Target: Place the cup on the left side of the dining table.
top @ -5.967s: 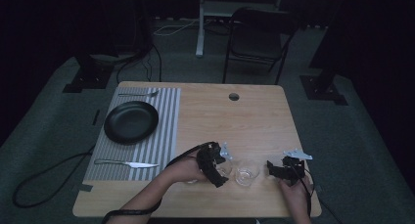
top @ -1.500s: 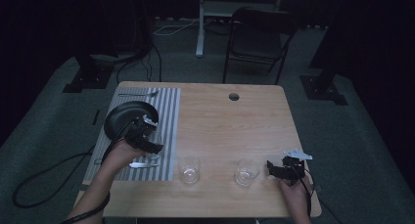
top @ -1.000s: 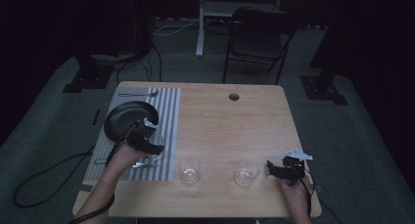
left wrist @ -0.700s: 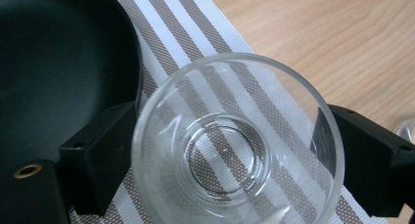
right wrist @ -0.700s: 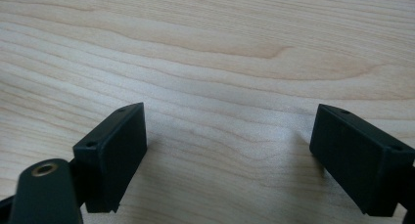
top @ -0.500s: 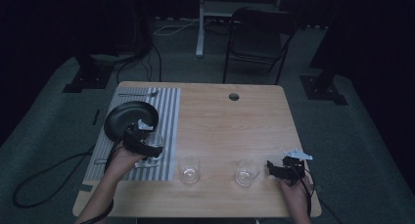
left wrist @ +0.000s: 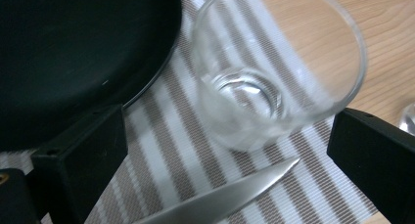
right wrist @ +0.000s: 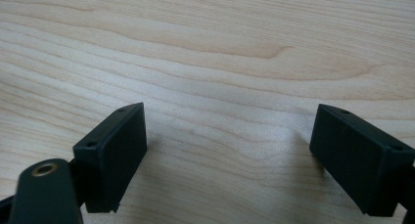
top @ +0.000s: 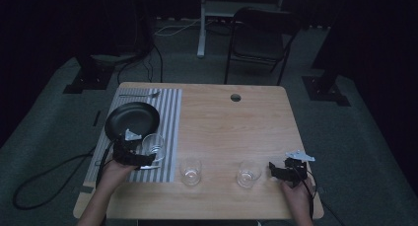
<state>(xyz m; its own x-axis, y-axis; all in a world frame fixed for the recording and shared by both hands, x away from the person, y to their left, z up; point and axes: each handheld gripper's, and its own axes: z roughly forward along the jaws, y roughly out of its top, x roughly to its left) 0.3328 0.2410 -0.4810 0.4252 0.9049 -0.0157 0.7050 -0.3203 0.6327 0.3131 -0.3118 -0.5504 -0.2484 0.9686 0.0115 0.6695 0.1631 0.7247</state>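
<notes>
The left gripper (top: 140,158) sits low over the striped placemat (top: 170,132), its jaws spread wide and holding nothing. A clear glass (left wrist: 279,82) stands upright on the placemat just ahead of the jaws and between their lines, apart from both pads. In the left gripper view the black plate (left wrist: 83,48) lies beyond the left jaw, its rim just beside the glass, and the blade of a knife (left wrist: 220,199) lies across the mat between the jaws, nearer than the glass.

The right gripper (top: 276,170) rests at the near right part of the table (top: 231,122), jaws also wide apart with only bare wood between them. A second glass (top: 248,173) stands just ahead of its jaws, and a third glass (top: 190,170) stands farther along, between the two grippers.
</notes>
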